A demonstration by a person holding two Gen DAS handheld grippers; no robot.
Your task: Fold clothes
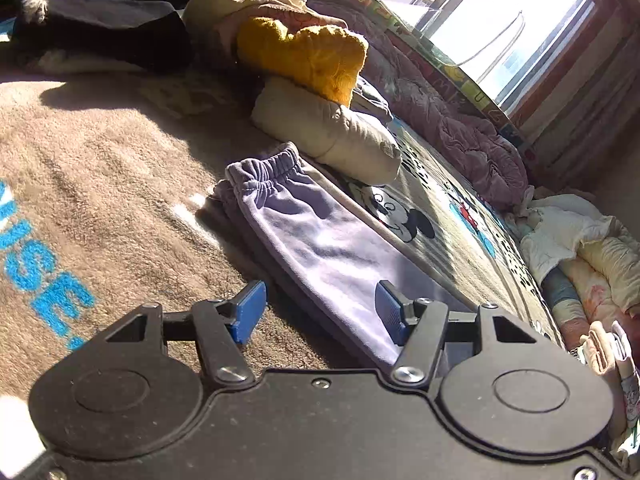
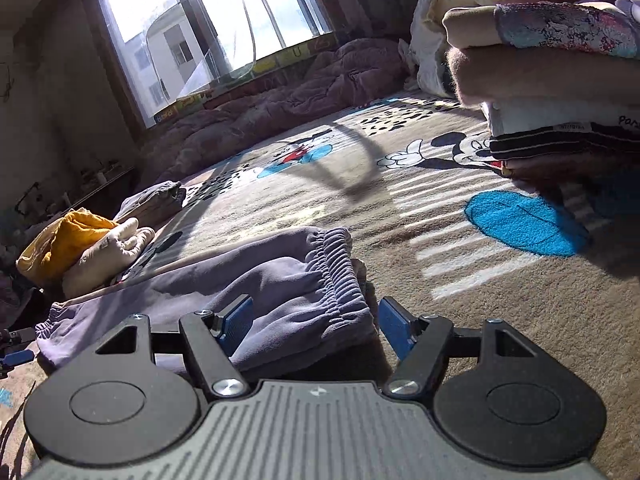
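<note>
Lavender pants (image 1: 320, 240) lie flat on a brown cartoon-print blanket (image 1: 100, 180), their gathered elastic end pointing away in the left wrist view. My left gripper (image 1: 320, 312) is open low over their near end. Its right pad hangs above the cloth and its left pad above the blanket. In the right wrist view the pants (image 2: 260, 280) show a bunched elastic waistband. That waistband lies between the blue pads of my right gripper (image 2: 316, 322), which stands open with a small gap at the right pad.
Beyond the pants lie a yellow garment (image 1: 312, 56) and a cream one (image 1: 328, 132). A stack of folded clothes (image 2: 560, 80) rises on the right. A purple quilt (image 2: 280, 108) runs under the bright window (image 2: 208, 20). More clothes (image 1: 580, 248) are heaped at the blanket's edge.
</note>
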